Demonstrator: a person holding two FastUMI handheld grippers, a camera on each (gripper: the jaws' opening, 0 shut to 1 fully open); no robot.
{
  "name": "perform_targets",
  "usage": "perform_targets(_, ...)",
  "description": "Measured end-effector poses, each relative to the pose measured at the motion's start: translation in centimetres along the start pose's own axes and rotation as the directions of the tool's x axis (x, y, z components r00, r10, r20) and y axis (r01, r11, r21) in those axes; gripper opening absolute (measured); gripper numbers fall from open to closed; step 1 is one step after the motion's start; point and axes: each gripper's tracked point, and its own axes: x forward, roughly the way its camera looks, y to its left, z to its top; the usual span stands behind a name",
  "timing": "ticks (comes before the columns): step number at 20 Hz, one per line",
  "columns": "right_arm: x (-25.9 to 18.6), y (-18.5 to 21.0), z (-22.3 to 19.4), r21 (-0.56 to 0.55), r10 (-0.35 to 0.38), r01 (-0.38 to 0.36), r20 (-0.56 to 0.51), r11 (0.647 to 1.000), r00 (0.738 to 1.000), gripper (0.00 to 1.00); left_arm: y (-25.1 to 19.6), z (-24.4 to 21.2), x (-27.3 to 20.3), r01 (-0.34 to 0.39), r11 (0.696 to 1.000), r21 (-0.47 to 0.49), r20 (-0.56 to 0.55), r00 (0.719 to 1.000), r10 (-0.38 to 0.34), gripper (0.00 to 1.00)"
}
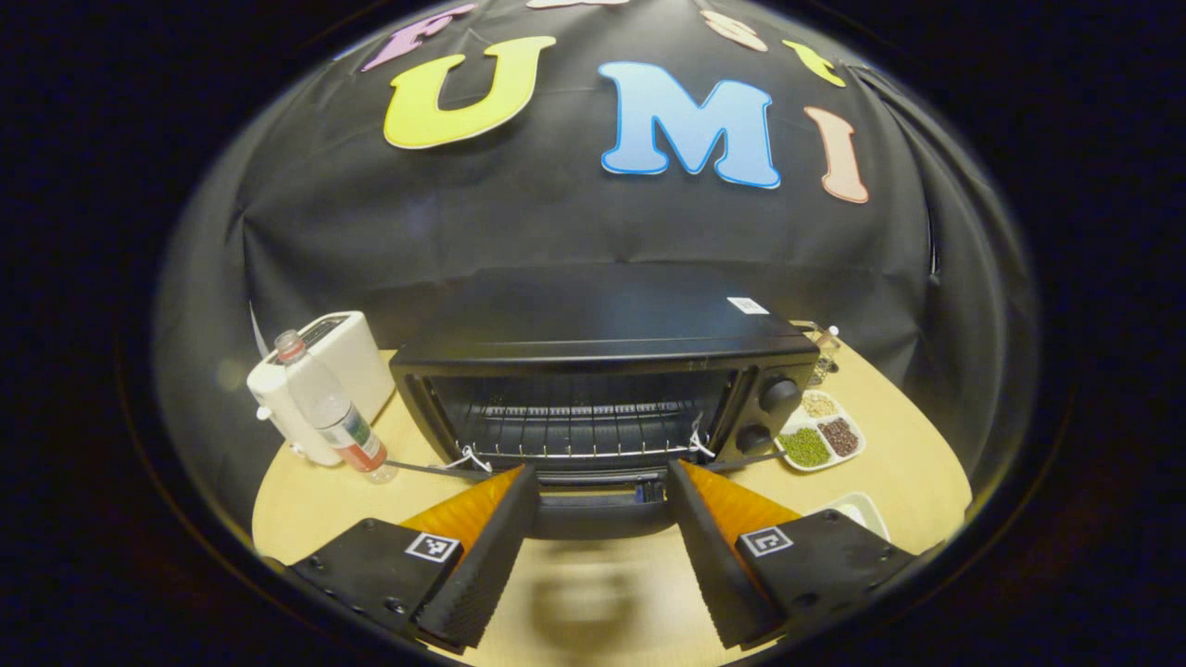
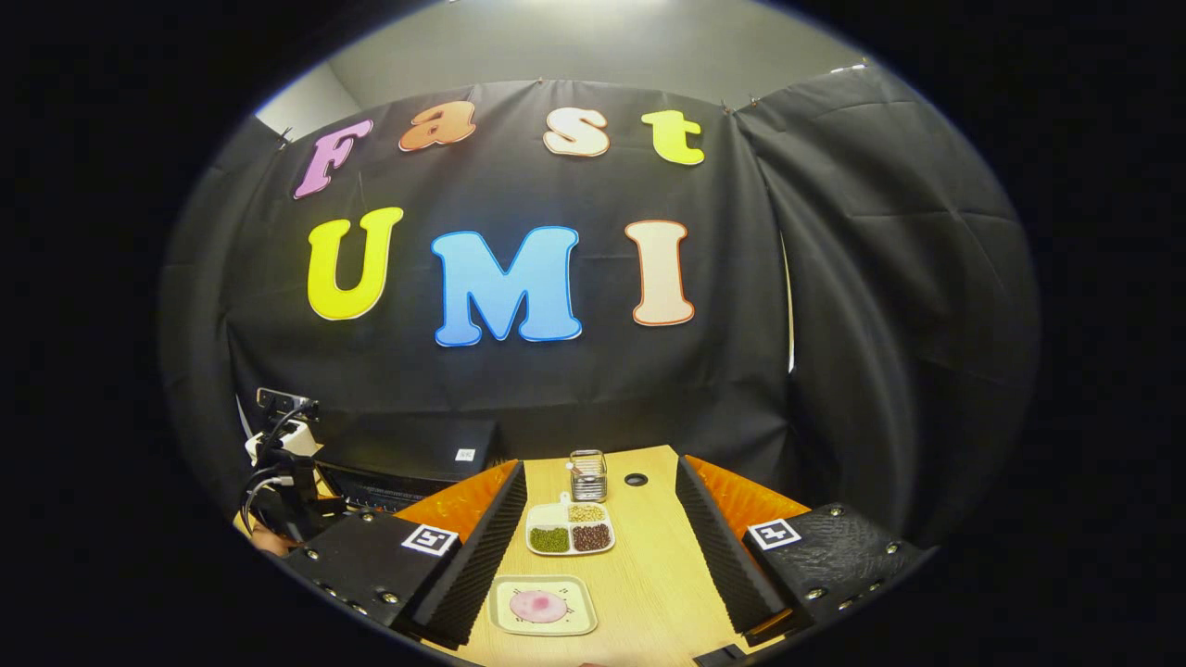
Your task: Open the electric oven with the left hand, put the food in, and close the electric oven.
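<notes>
Hovering over the table (image 2: 649, 556) with the right gripper (image 2: 599, 465) spread wide and empty, above the food (image 2: 538, 606), a soft-looking pink round lying flat on a small plate (image 2: 574, 625) at the near edge. Judging it light and easily squashed or slid off: better to pinch the stiff plate rim than the food, and to keep it level. Just beyond, a dish (image 2: 570, 533) of beans and a jar (image 2: 587, 474), both close enough to be knocked by a careless lift. In the left gripper view, seeing the left gripper (image 1: 600, 466) likewise parted, straddling the handle (image 1: 598, 514) of the lowered door (image 1: 593, 477) without visibly pressing on it. Taking the door for stiff, hinged and fairly heavy, best held by that handle. Farther on, looking into the open oven (image 1: 602, 371) with a bare rack (image 1: 574, 431): wide but low, so little headroom. Minding the bottle (image 1: 329, 412) and toaster (image 1: 343, 361) at left and the knobs (image 1: 778, 394) at right.
</notes>
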Motion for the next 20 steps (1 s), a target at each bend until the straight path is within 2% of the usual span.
perform_targets(1, -0.1, -0.1, 0.0, 0.000, 0.000, 0.000, 0.000, 1.000, 1.000, 0.98, 0.0, -0.3, -0.1, -0.001, 1.000, -0.001, -0.003, 1.000, 0.001, 0.99)
perform_targets(2, -0.3, -0.2, 0.0, 0.000, -0.001, 0.001, 0.000, 1.000, 1.000, 0.98, -0.1, -0.8, -0.2, -0.002, 1.000, 0.001, -0.008, 1.000, 0.002, 0.94)
perform_targets(5, -0.5, -0.5, -0.1, -0.009, -0.004, 0.004, -0.003, 1.000, 1.000, 0.98, -0.2, -2.0, -0.8, 0.004, 1.000, 0.025, -0.023, 1.000, -0.004, 0.99)
perform_targets(6, -0.5, -0.6, -0.2, -0.011, -0.005, 0.005, -0.005, 1.000, 1.000, 0.98, -0.2, -2.7, -0.9, 0.007, 1.000, 0.025, -0.032, 0.999, -0.006, 0.94)
perform_targets(11, -0.2, 0.0, -1.8, -0.003, 0.015, -0.015, -0.059, 1.000, 0.998, 0.98, -0.3, -6.0, -1.4, 0.006, 1.000, 0.017, -0.094, 0.996, -0.004, 0.94)
perform_targets(12, -0.2, 0.2, -2.1, -0.002, 0.023, -0.023, -0.070, 1.000, 0.997, 0.98, -0.3, -6.9, -1.4, 0.009, 1.000, 0.010, -0.116, 0.993, -0.008, 0.89)
perform_targets(13, -0.1, 0.5, -2.4, -0.005, 0.029, -0.030, -0.081, 1.000, 0.996, 0.98, -0.3, -7.9, -1.3, 0.013, 1.000, -0.014, -0.142, 0.990, -0.015, 0.94)
perform_targets(15, -0.2, 0.8, -2.5, -0.014, 0.038, -0.040, -0.087, 0.999, 0.995, 0.98, 0.0, -9.5, -1.2, 0.005, 0.997, -0.072, -0.194, 0.981, -0.019, 0.94)
perform_targets(16, -0.2, 0.8, -2.5, -0.017, 0.041, -0.042, -0.086, 0.999, 0.996, 0.98, 0.4, -9.7, -1.4, -0.009, 0.996, -0.094, -0.207, 0.978, -0.011, 0.99)
perform_targets(18, 0.0, 0.8, -2.6, -0.021, 0.043, -0.045, -0.089, 0.999, 0.995, 0.98, 0.9, -7.9, -1.8, -0.013, 0.994, -0.110, -0.161, 0.987, -0.005, 0.99)
perform_targets(20, 0.4, 1.0, -3.3, -0.015, 0.056, -0.058, -0.113, 0.998, 0.992, 0.98, 0.7, -4.7, -3.0, 0.002, 0.995, -0.102, -0.086, 0.996, -0.011, 0.94)
